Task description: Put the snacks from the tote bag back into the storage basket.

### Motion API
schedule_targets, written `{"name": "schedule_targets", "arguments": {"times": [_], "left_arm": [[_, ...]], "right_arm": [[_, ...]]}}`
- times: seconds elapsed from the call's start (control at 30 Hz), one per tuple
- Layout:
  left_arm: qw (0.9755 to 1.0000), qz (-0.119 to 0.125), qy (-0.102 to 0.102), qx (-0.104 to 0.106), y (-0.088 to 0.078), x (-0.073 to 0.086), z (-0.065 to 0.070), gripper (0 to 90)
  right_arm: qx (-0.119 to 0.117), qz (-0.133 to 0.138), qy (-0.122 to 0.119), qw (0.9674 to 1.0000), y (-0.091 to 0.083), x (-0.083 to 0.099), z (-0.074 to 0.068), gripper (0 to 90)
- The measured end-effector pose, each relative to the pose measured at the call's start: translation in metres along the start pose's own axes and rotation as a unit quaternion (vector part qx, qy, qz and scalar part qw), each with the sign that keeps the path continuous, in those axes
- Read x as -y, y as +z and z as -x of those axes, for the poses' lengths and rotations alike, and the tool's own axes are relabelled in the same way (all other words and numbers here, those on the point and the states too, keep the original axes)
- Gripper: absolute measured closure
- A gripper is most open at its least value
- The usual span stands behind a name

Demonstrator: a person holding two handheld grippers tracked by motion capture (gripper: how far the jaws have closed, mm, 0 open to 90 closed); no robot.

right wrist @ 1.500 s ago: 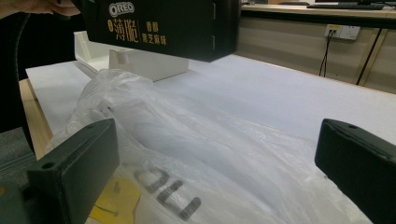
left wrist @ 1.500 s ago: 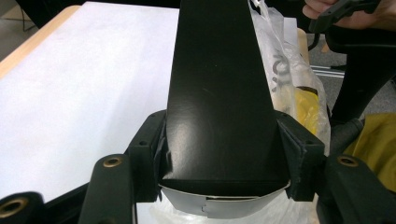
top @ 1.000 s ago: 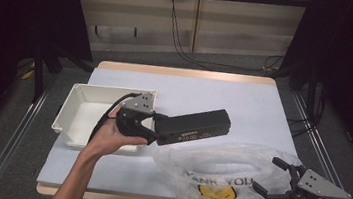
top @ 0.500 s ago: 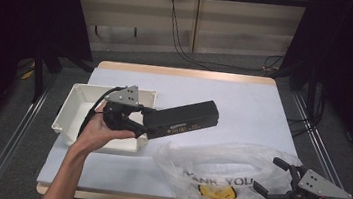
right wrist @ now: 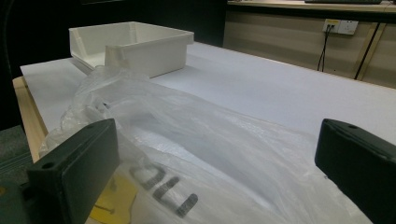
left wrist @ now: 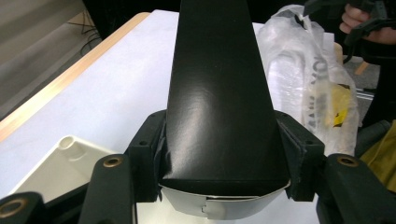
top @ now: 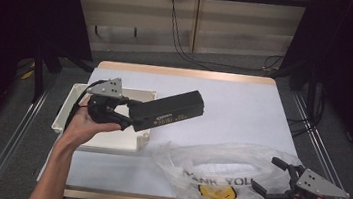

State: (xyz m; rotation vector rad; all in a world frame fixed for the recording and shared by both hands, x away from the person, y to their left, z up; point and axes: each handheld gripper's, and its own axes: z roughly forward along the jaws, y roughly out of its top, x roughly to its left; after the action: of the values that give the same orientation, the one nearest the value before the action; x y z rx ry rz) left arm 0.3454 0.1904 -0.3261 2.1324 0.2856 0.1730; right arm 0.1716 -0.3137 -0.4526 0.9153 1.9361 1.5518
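Black and long, the cardboard box [top: 168, 111] pinched by the left gripper [top: 129, 119] had shifted leftward above the white plastic tray [top: 70, 110] in the high view, beside the clear plastic bag [top: 222, 170]. Left gripper view: both pads clamped the box's near end. Right gripper view: the right gripper [right wrist: 219, 172] stood spread, jaws straddling the bag.
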Motion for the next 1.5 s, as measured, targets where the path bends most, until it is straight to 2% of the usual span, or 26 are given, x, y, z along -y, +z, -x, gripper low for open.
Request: {"name": "schedule_targets", "arguments": {"times": [0.37, 0.57, 0.87, 0.93, 0.97, 1.07, 1.17, 1.37, 1.5], "left_arm": [[0.9997, -0.002, -0.016, -0.021, -0.018, 0.012, -0.016, 43.1], [0.9993, -0.019, -0.012, -0.03, -0.029, 0.017, -0.024, 43.1], [0.9989, -0.022, -0.016, -0.037, -0.046, 0.027, -0.036, 43.1], [0.9982, -0.025, -0.024, -0.049, -0.049, 0.031, -0.04, 43.1], [0.9981, -0.03, -0.02, -0.05, -0.052, 0.033, -0.042, 43.1], [0.998, -0.024, -0.03, -0.051, -0.058, 0.036, -0.046, 43.1], [0.9978, -0.026, -0.029, -0.055, -0.064, 0.038, -0.048, 43.1], [0.9972, -0.025, -0.04, -0.059, -0.068, 0.046, -0.054, 43.1], [0.9972, -0.032, -0.037, -0.057, -0.069, 0.051, -0.061, 43.1]], "right_arm": [[0.001, 0.0, -0.001, 1.0, -0.001, 0.0, 0.001, 0.0], [0.001, 0.0, -0.001, 1.0, -0.001, 0.0, 0.0, 0.0], [-0.001, -0.002, 0.0, 1.0, 0.001, 0.0, 0.001, 0.0], [-0.002, -0.004, -0.001, 1.0, 0.0, 0.0, 0.0, 0.0], [-0.003, -0.002, 0.0, 1.0, 0.001, 0.0, 0.0, 0.0], [-0.002, -0.002, 0.0, 1.0, 0.001, 0.0, 0.0, 0.0], [-0.004, -0.005, 0.0, 1.0, 0.002, 0.0, -0.001, 0.0], [-0.007, -0.007, -0.004, 0.9999, 0.003, 0.0, -0.001, 0.0], [-0.006, -0.007, -0.002, 1.0, 0.003, -0.001, -0.002, 0.0]]}}
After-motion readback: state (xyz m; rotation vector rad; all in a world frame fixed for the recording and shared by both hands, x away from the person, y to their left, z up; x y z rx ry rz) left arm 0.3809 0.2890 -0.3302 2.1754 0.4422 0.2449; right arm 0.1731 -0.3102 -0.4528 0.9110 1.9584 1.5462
